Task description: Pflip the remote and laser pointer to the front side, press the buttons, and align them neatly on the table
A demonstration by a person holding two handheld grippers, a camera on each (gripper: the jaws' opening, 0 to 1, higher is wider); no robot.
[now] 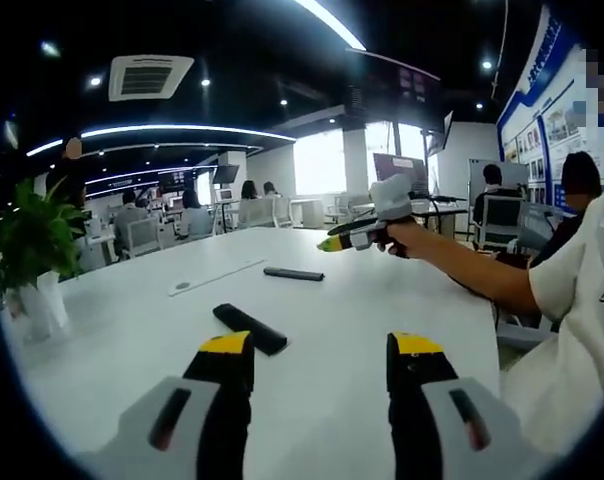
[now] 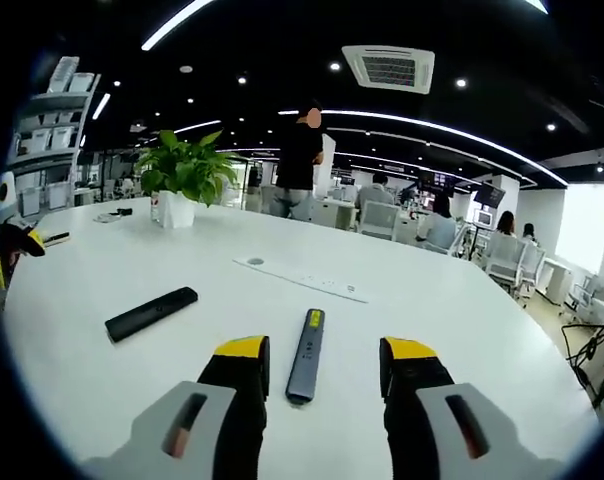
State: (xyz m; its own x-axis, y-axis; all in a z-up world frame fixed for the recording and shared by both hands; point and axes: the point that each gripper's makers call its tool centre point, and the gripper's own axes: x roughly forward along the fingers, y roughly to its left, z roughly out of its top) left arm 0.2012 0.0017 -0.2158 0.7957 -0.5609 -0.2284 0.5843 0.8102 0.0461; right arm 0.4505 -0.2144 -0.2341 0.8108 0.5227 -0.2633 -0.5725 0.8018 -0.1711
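A: How do the jaws stand?

B: Both pairs are wide apart and hold nothing. The left gripper (image 1: 322, 370) hovers over the white desk (image 1: 132, 330); the right gripper (image 2: 322, 375) does the same, and in the left gripper view it shows held up in a person's hand (image 1: 407, 238) above the far side of the desk, its own jaws parted.

A: How many task things, counted?

B: Two. One black remote (image 2: 151, 313) lies flat, left of the right gripper's jaws. One grey laser pointer (image 2: 306, 354) lies between those jaws' tips, buttons upward, running away from the camera. They are apart, not lined up.

A: Anything else near?

B: One flat white strip (image 2: 300, 278) set into the desk beyond them, and one potted plant (image 2: 182, 178) at the far edge. People sit at other desks behind; nothing lies between the jaws and the two things.
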